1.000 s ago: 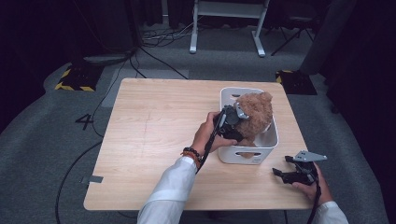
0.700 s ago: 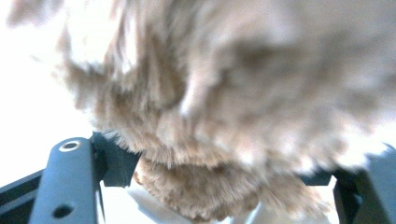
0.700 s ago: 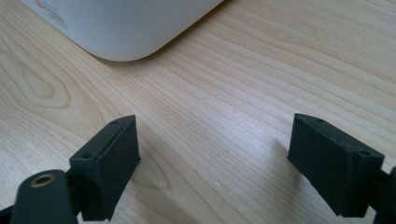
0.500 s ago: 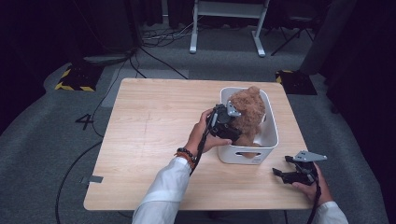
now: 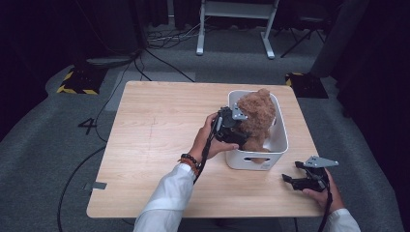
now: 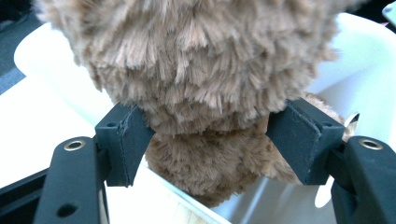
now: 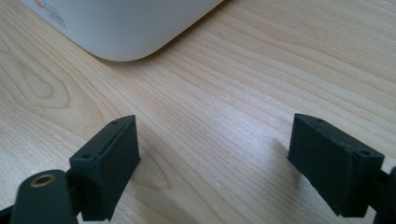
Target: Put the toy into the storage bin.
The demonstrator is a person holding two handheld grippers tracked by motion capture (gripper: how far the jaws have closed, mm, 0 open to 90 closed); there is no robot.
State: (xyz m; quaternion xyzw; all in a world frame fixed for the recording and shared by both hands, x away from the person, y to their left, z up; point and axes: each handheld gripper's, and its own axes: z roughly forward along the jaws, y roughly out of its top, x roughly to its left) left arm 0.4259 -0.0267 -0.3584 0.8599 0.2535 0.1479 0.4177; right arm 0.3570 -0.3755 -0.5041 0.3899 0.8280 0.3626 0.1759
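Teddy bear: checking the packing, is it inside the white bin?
In. The teddy bear sits within the white bin, rising above its rim, left gripper around it.

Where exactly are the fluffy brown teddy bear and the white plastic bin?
fluffy brown teddy bear point(image 5: 258, 113), high view, on its furry body.
white plastic bin point(image 5: 249, 162), high view, on its near wall.

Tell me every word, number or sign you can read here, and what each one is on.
"4": marked on the grey floor, left of the wooden table.
Small print with a red mark on the white bin, seen in the right gripper view: too blurred to read.
Yellow-and-black hazard stripes on a floor plate: a sign without words.
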